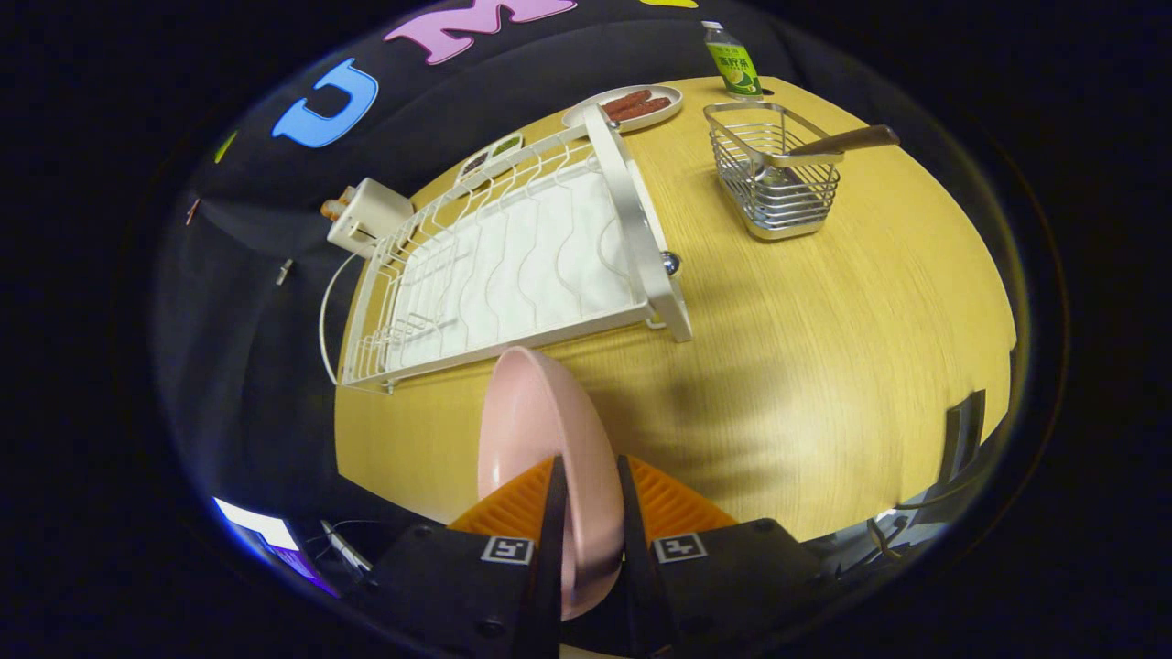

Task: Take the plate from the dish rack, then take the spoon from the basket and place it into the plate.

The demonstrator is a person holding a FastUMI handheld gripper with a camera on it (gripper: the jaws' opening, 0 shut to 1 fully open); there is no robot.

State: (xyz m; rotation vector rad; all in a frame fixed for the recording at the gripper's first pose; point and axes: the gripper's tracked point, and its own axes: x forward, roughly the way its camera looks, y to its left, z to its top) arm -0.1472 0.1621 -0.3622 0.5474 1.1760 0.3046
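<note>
A pink plate (540, 430) stands on edge between my fingers, held above the wooden table (824, 348). My gripper (589, 476) is shut on the plate's rim. Beyond the plate lies the white dish rack (513, 265), with nothing standing in its slots. Farther off to the right of the rack stands a wire basket (774, 178). A spoon (829, 145) with a brown handle leans in it, its handle sticking out over the basket's right rim.
A white plate with sausages (627, 105) sits behind the rack. A green-labelled bottle (731, 59) stands at the table's far edge. A white toaster (366, 215) and a small dish (490, 157) lie on the rack's far left side.
</note>
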